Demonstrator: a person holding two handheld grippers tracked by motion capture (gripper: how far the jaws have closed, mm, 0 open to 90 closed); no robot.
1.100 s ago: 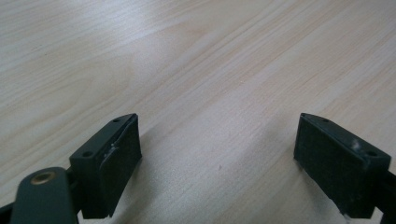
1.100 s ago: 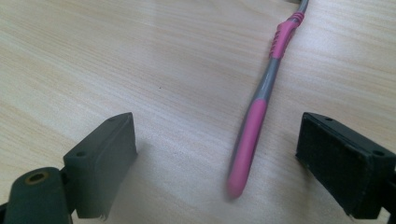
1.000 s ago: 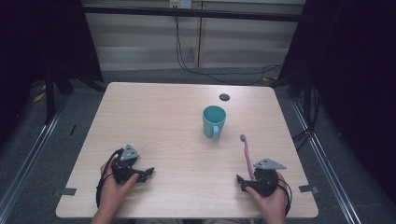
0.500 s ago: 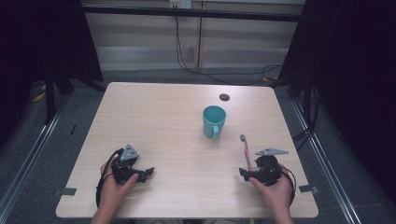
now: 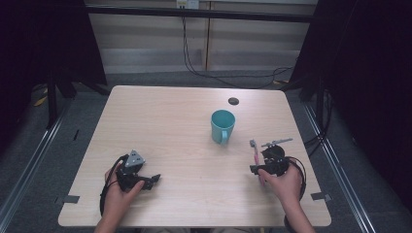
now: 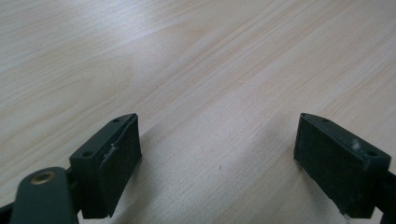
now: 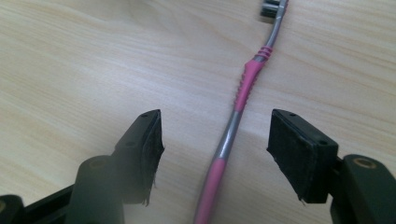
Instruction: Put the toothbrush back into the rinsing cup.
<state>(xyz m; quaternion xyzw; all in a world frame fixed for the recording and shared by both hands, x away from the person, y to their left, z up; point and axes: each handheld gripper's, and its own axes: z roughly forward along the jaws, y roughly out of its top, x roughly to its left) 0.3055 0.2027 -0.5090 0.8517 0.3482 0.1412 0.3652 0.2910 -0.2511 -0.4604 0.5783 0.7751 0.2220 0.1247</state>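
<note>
Table (image 5: pixel 184 131): pale wood-grain top, matt, smooth, fine streaks running along it.
Toothbrush (image 7: pixel 236 109): glossy plastic handle in pink and silver-grey, with a ribbed pink grip section partway up.
Mug (image 5: pixel 223 125): teal, smooth, with a slight sheen; plastic or glazed ware, cannot tell which.
Right gripper (image 7: pixel 215 154): jaws of matt black plastic; pads dark, rough-textured, frayed at the edges.
Left gripper (image 6: pixel 217 163): matt black plastic jaws, scuffed pale at the corners; brass-coloured metal rivet at the joint.
</note>
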